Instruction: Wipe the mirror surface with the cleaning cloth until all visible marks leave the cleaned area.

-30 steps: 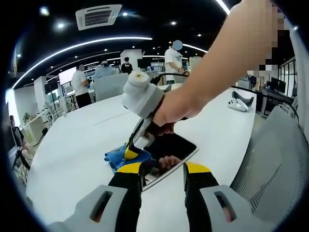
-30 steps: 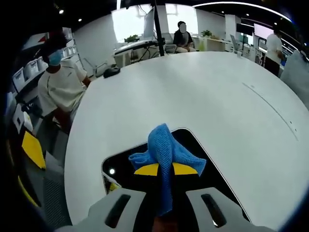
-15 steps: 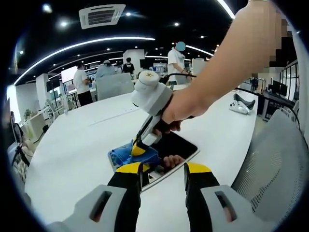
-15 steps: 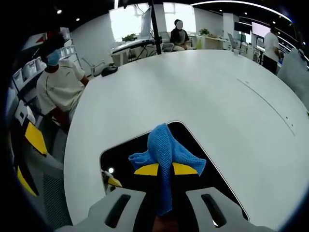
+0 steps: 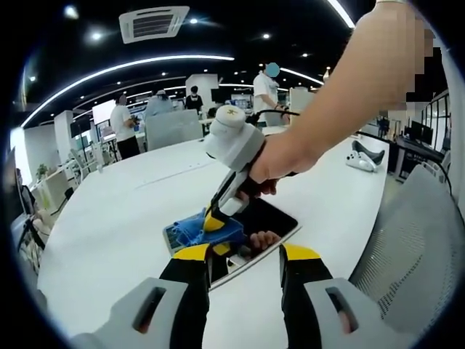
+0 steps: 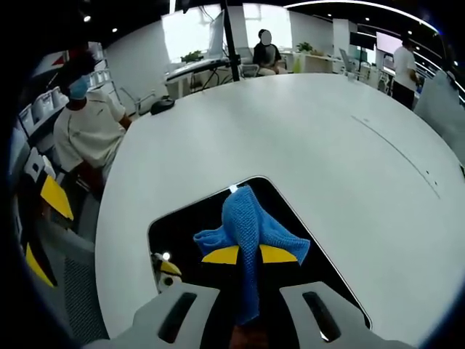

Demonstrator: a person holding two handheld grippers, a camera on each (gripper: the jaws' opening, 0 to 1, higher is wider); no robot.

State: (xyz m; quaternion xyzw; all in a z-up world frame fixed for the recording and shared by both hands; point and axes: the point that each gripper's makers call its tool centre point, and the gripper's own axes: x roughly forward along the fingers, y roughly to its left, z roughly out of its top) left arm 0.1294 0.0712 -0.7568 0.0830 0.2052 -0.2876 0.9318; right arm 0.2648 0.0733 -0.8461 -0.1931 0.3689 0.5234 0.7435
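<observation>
Mirror: one dark rectangular mirror [image 6: 211,225] is lying flat on the white surface [image 6: 290,138], near the edge closest to the person; in the left gripper view the mirror [image 5: 272,218] is sitting just ahead of the left claw's tips.
Cloth: one blue cleaning cloth [image 6: 247,225] is resting bunched on the mirror glass, about midway across it; in the left gripper view the cloth [image 5: 196,229] is covering the mirror's left end.
Right claw: the right claw [image 6: 248,254] is pinching the cloth between its yellow-tipped jaws, which are drawn together on the fabric; in the left gripper view the right claw [image 5: 214,220] is pressing down onto the cloth, held by a hand [image 5: 272,163].
Left claw: the left claw [image 5: 243,254] is hovering over the near edge of the mirror, jaws standing apart with nothing between them.
Containers: none can be made out on the surface.
Other items: a white object [image 5: 362,154] is lying toward the far right edge of the surface; a grey mesh chair [image 5: 414,240] is standing beside it.
</observation>
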